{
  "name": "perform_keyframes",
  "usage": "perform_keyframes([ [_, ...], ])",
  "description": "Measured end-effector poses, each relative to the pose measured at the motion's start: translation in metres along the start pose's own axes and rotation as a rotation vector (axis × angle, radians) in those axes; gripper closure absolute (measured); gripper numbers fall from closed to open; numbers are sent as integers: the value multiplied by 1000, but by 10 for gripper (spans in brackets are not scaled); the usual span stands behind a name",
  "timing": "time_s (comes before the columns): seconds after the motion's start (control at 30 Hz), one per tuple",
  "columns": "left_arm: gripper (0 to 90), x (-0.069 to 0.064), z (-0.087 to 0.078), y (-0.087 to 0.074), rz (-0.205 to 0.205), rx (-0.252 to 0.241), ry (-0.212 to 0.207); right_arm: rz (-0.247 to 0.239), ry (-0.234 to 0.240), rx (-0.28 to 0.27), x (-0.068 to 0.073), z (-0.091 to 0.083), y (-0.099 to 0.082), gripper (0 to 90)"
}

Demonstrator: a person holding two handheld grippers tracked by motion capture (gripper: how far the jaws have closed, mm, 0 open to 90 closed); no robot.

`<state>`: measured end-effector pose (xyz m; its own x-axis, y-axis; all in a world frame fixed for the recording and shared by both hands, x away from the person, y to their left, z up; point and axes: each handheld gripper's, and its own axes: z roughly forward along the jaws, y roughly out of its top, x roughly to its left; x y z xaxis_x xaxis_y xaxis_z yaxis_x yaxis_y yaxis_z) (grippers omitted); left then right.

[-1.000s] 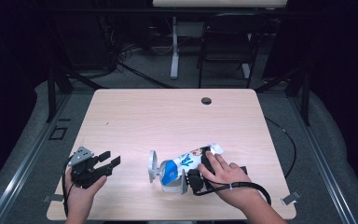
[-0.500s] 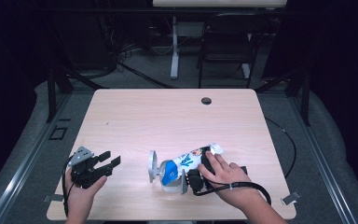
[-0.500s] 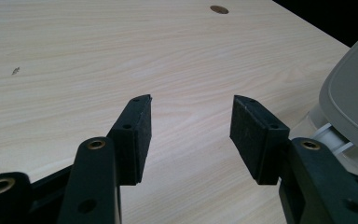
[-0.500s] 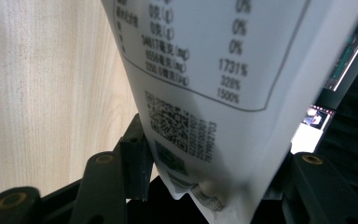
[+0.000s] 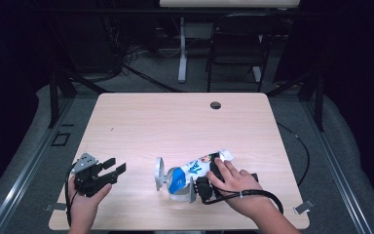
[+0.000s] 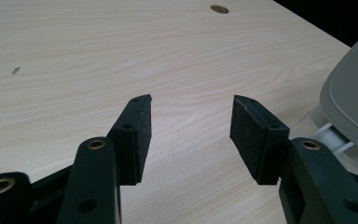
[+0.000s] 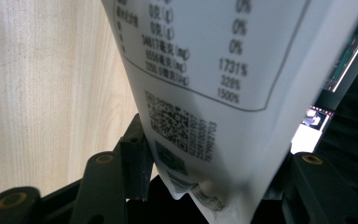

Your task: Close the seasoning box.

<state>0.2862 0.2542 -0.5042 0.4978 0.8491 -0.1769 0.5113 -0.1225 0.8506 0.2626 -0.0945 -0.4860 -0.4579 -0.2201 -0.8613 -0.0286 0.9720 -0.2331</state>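
1. The wooden table (image 5: 175, 122) is carrying everything, with a small round hole (image 5: 215, 105) near its far edge.
2. A white pouch (image 5: 202, 165) with blue print is lying on its side near the front edge, beside a grey dish (image 5: 159, 173) standing on edge.
3. The right gripper (image 5: 199, 187) is pinching the pouch's lower end between its jaws, the hand resting over it.
4. The left gripper (image 5: 114, 168) is sitting well apart to the left, jaws spread over bare wood.

Bare table (image 5: 175, 122) lies open from nine through three o'clock; the pouch (image 5: 197, 168) and grey-lidded container (image 5: 168, 180) block the near centre
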Motion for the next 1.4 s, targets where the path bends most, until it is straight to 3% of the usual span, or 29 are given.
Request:
perform_keyframes([
  [1.4, 489, 0, 0, 0, 0, 1, 1, -22, -7, 0, -1, 0, 1, 491],
])
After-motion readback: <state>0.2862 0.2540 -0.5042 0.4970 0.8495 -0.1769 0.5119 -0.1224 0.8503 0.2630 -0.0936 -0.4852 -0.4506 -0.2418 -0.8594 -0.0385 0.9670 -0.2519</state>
